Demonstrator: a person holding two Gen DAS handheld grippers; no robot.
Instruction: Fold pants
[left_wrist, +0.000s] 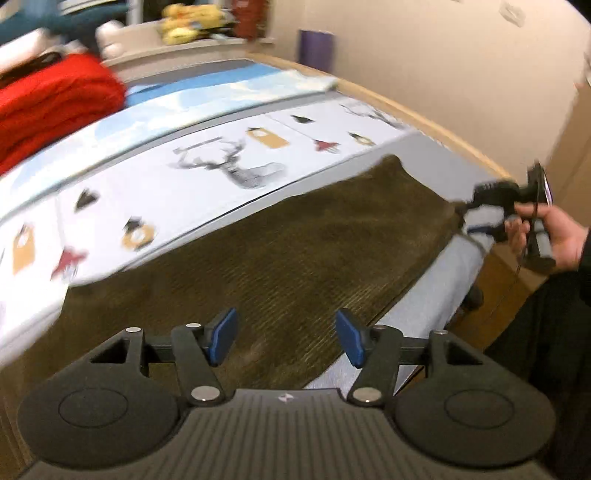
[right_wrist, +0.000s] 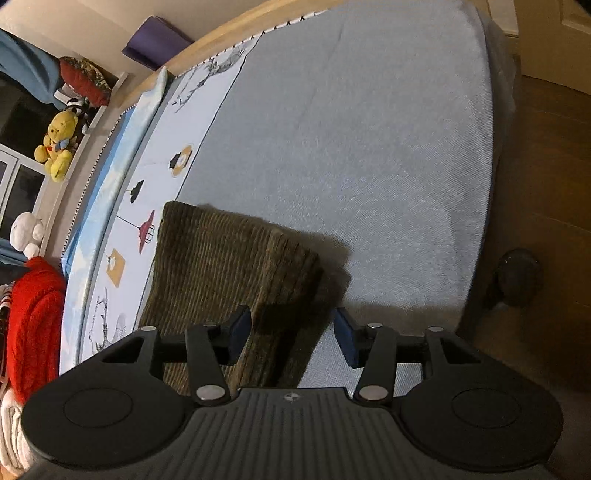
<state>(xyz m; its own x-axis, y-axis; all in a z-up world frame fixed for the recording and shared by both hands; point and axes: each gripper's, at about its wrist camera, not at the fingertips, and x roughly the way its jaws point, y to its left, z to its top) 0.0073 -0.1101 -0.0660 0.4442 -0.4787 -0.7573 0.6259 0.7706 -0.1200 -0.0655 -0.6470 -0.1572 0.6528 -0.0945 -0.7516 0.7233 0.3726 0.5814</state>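
Olive-brown corduroy pants (left_wrist: 280, 251) lie flat across the bed. My left gripper (left_wrist: 286, 338) is open just above the cloth near its near edge, holding nothing. In the left wrist view the right gripper (left_wrist: 465, 210) sits at the far right end of the pants, held by a hand (left_wrist: 554, 236). In the right wrist view the pants (right_wrist: 221, 273) end shows under my right gripper (right_wrist: 291, 336), which is open with its jaws either side of the cloth's corner, not closed on it.
The bed has a grey-blue sheet (right_wrist: 351, 129) and a patterned cover with a deer print (left_wrist: 236, 166). A red blanket (left_wrist: 48, 99) lies at the far left. Soft toys (right_wrist: 55, 147) sit on a shelf. The wooden bed frame (left_wrist: 424, 118) runs along the wall.
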